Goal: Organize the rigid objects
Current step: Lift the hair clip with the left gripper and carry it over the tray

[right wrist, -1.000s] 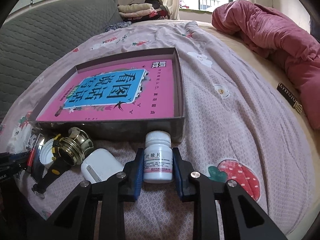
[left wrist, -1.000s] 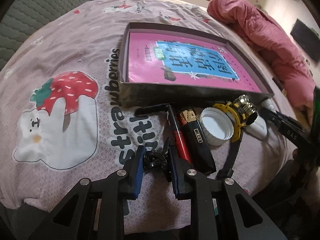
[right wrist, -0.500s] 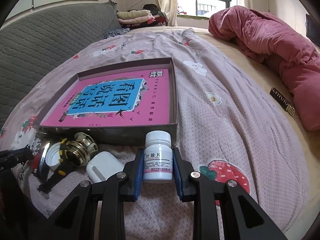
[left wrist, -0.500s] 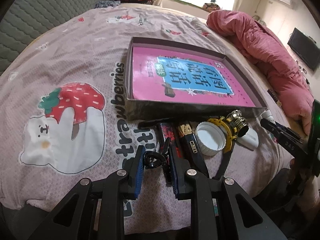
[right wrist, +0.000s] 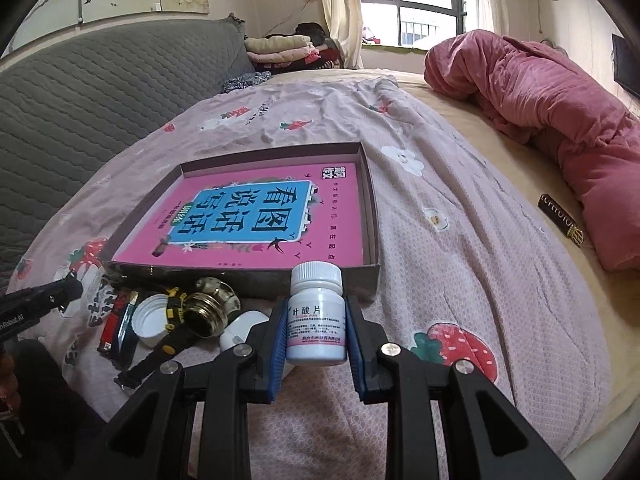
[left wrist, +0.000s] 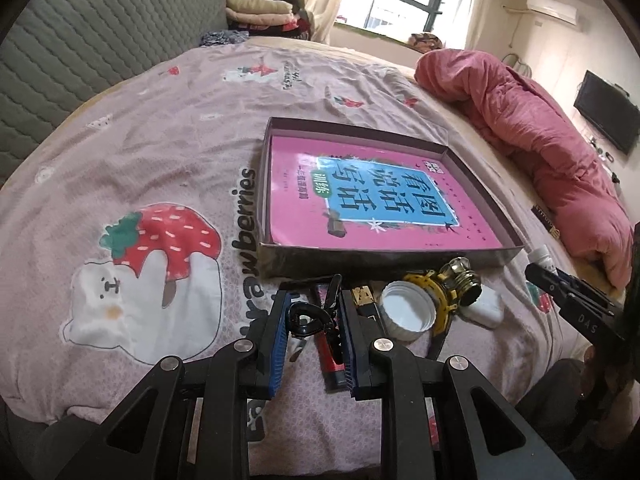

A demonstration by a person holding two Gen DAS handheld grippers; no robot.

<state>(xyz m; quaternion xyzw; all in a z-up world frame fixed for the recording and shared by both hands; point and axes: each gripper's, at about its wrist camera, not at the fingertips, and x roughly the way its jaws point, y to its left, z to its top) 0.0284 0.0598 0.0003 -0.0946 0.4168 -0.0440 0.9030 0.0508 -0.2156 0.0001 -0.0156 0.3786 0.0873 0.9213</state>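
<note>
Right hand-held gripper (right wrist: 316,330) clamped on upright pill bottle (right wrist: 316,314), shallow box (right wrist: 372,216) close at 12 o'clock, long axis crosswise.

One shallow box (left wrist: 476,152) holding one pink book (left wrist: 376,204). One black hair claw clip (left wrist: 308,318), one white pill bottle (right wrist: 317,314), one white cap (left wrist: 406,312), one yellow-strapped headlamp (left wrist: 452,288), one white earbud case (left wrist: 486,308), one red lighter (left wrist: 329,354), one dark flat pack (left wrist: 370,304). Two tongs.
</note>
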